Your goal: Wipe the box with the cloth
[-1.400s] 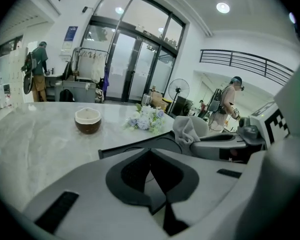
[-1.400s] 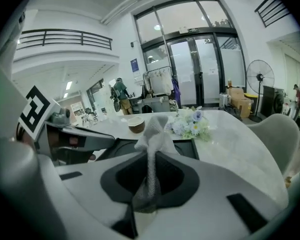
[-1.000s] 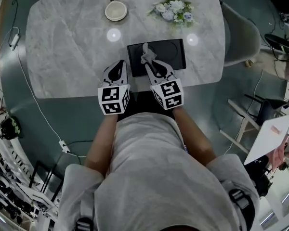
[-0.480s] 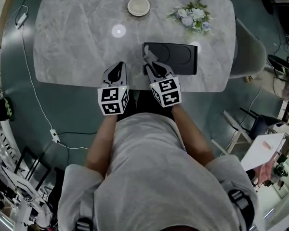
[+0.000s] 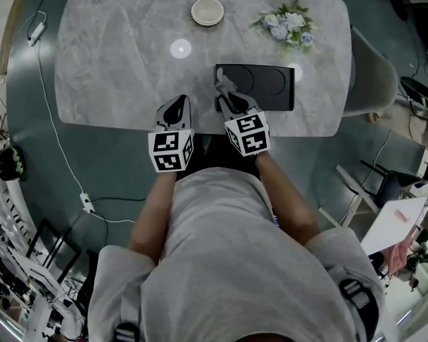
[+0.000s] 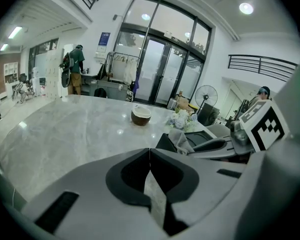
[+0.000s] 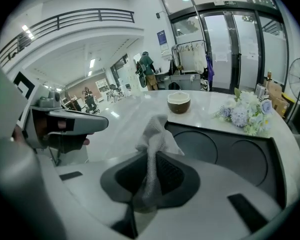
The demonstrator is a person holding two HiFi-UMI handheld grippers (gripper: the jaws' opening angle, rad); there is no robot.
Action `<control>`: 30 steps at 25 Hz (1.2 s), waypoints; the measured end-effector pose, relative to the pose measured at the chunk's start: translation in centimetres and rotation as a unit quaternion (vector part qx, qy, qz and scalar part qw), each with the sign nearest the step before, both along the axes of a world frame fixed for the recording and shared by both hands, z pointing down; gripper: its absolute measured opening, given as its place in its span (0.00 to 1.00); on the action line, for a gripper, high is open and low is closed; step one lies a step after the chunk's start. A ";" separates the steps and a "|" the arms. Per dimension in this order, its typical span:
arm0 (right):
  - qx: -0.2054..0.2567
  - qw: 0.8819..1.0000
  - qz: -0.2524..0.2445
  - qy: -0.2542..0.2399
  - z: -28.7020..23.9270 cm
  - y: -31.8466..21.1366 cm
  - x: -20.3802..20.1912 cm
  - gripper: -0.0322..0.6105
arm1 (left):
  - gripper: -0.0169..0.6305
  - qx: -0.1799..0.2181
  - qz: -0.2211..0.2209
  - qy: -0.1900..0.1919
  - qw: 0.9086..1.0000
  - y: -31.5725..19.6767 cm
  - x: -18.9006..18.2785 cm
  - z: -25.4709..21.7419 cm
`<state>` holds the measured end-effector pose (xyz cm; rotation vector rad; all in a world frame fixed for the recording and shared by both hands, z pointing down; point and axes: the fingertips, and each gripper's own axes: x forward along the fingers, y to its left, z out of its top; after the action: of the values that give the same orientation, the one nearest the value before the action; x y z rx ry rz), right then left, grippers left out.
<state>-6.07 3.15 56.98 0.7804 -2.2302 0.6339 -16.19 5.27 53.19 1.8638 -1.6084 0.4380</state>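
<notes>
Grey cloth [image 7: 154, 134] pinched in the right tool [image 7: 149, 179], jaws closed on it. Left tool [image 6: 150, 169] closed on nothing (idle alongside). Within the last second the cloth has slid to the near-left edge of the black box [image 5: 267, 84] on the tabletop [image 5: 114, 63], so a wiping stroke has probably just ended.

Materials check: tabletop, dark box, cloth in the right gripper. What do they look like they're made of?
Tabletop: looks like polished marble or a marble-look slab; grey veining, lamp glints.
Box: dark, smooth, probably moulded plastic, two round recesses on top; coated metal possible.
Cloth: soft light-grey woven or knit fabric; visible texture, limp folds where the right gripper pinches it.
</notes>
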 end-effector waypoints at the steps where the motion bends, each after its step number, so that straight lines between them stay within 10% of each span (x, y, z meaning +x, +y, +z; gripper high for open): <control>1: 0.002 1.000 0.001 0.002 0.0 0.0 0.1 0.14 | 0.06 -0.001 0.004 0.001 1.000 -0.1 0.3 0.0; 30: 0.012 0.992 0.125 -0.005 0.1 -3.0 10.9 0.14 | 0.06 -0.009 0.152 -0.012 0.988 -4.9 12.4 -0.1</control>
<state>4.83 0.18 57.13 1.0825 -2.1701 0.7322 -3.82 0.40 53.05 2.1060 -1.3317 0.6053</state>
